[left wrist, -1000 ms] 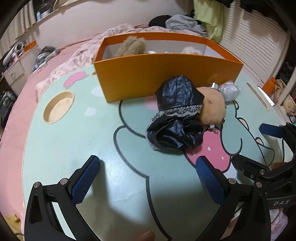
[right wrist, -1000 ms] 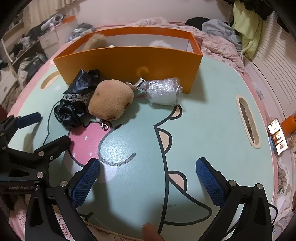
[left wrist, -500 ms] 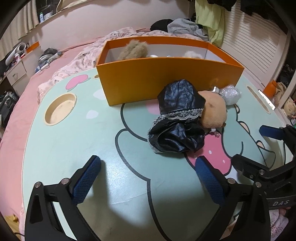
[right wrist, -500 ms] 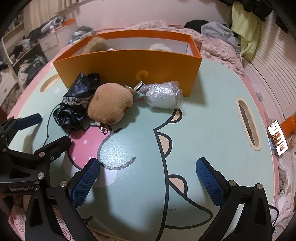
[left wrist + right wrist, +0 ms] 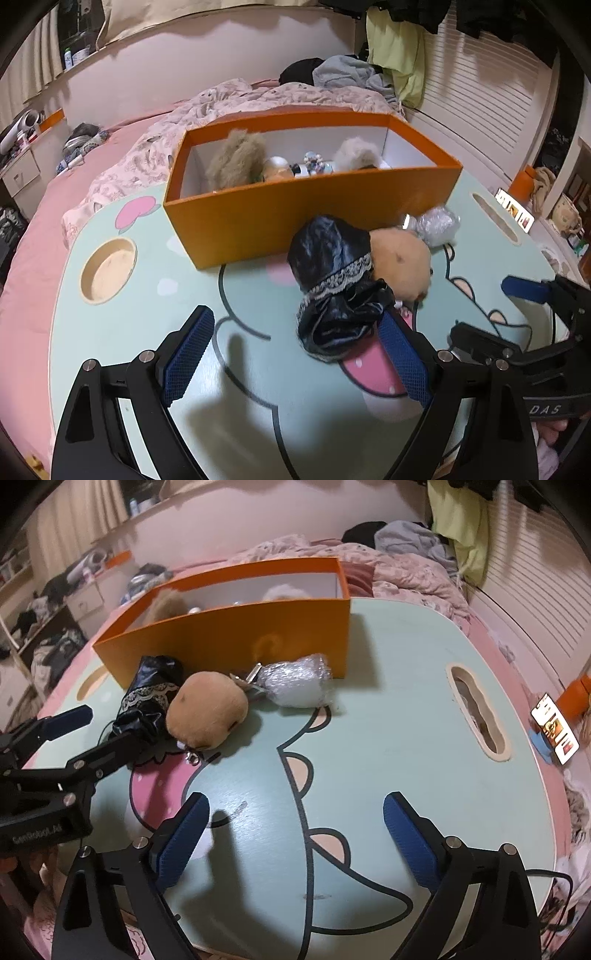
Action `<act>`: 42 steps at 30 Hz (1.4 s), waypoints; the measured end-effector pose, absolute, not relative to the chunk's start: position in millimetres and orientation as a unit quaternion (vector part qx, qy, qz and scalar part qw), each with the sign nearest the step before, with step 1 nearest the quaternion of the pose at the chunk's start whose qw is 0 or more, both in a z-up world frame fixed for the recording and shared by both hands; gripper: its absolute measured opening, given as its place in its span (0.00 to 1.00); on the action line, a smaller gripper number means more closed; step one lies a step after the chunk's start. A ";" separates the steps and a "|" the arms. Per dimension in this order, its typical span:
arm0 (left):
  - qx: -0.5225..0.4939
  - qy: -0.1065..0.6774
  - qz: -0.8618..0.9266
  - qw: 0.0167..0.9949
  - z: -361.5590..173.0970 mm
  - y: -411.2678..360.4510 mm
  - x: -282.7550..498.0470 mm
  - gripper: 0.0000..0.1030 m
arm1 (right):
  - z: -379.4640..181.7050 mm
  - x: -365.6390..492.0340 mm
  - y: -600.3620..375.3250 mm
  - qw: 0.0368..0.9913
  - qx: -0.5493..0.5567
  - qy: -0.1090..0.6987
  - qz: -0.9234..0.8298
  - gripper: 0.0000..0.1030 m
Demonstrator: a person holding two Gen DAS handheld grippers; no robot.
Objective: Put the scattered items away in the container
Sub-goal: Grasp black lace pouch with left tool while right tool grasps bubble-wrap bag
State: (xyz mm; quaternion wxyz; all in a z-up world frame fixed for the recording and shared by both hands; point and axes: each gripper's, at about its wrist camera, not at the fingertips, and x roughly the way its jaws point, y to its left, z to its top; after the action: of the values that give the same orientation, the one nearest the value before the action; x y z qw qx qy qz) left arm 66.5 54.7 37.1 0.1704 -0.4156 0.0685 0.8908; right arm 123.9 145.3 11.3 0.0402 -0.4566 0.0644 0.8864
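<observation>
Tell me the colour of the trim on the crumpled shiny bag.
White lace trim on the black bag, clearest in the left wrist view.

Your left wrist camera looks steeply down and forward across the table (image 5: 110, 332) from its near left side, close above the surface, facing the orange box (image 5: 295, 218). Your right wrist camera looks down the same way from further right, seeing the box (image 5: 229, 642) at a slant. Both views share the box and the black bundle (image 5: 332, 280) (image 5: 147, 701).

"DAS" shows on the right claw (image 5: 546, 408), "GenRobot.AI" on the left claw (image 5: 37, 834)
</observation>
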 end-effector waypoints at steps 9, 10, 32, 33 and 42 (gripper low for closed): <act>-0.403 0.045 0.893 0.193 50.8 60.1 61.1 0.87 | 14.6 125.0 148.9 0.040 -0.453 0.074 0.888 0.88; -0.400 0.037 0.893 0.203 54.6 59.8 63.2 0.87 | 14.7 125.0 148.9 0.040 -0.453 0.074 0.888 0.88; -0.443 0.009 0.878 0.181 31.1 44.8 46.9 0.44 | 18.5 127.2 164.9 0.040 -0.445 0.111 0.888 0.83; -0.439 0.012 0.881 0.178 32.3 42.0 49.6 0.44 | 19.4 126.4 169.1 0.042 -0.444 0.120 0.887 0.81; -0.436 0.019 0.880 0.187 32.4 38.9 66.0 0.42 | 37.1 94.5 184.4 0.063 -0.421 0.120 0.897 0.70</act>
State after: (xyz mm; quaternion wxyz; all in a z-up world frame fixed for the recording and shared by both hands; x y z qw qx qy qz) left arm 66.0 38.9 32.4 0.1869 -0.4356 0.0188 0.8803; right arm 94.5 184.4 37.1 0.0629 -0.4209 0.1198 0.8970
